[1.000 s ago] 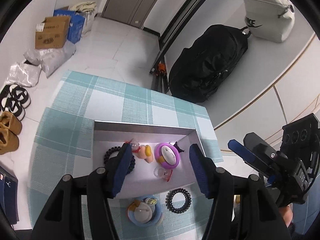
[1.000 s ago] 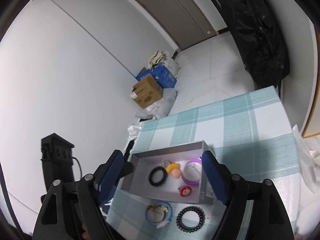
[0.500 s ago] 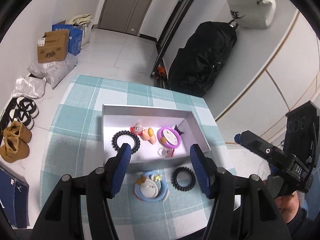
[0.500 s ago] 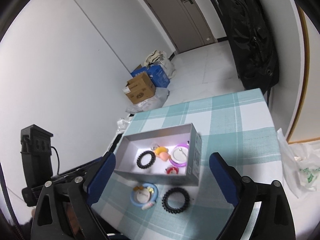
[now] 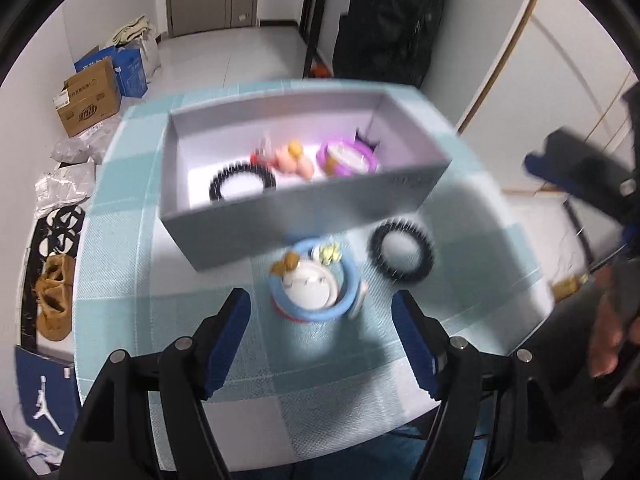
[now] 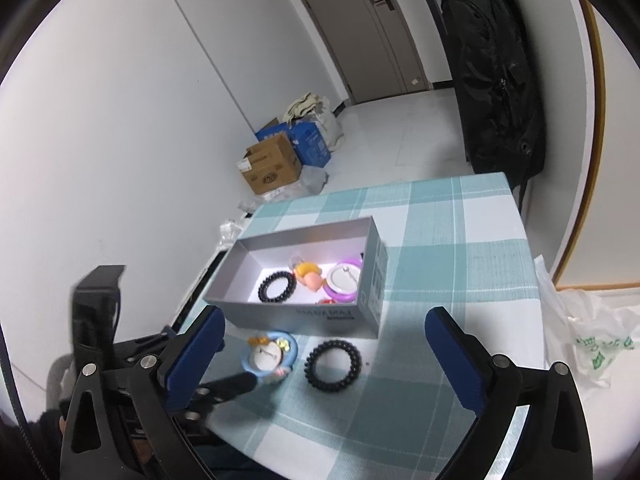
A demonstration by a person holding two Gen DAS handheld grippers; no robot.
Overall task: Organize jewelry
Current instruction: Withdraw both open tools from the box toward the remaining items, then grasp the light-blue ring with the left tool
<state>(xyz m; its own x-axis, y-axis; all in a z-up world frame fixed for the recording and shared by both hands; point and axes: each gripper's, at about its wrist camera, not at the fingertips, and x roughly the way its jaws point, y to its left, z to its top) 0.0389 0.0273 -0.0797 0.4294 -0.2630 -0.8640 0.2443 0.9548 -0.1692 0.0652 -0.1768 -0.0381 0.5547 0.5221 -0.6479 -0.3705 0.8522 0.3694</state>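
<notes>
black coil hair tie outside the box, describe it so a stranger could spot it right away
Find the open grey box on the teal checked tablecloth. Just in front of its near wall, on the cloth, lies a black coil hair tie, right of a blue round trinket. Its twin lies inside the box; this one lies outside.

I see grey box (image 6: 304, 312) open on checked cloth, holding black coil ring (image 6: 277, 287), purple round piece (image 6: 343, 278), orange charm (image 6: 307, 273). Blue round piece (image 6: 271, 356) and second black coil ring (image 6: 333, 365) lie flat just outside its near wall.
</notes>
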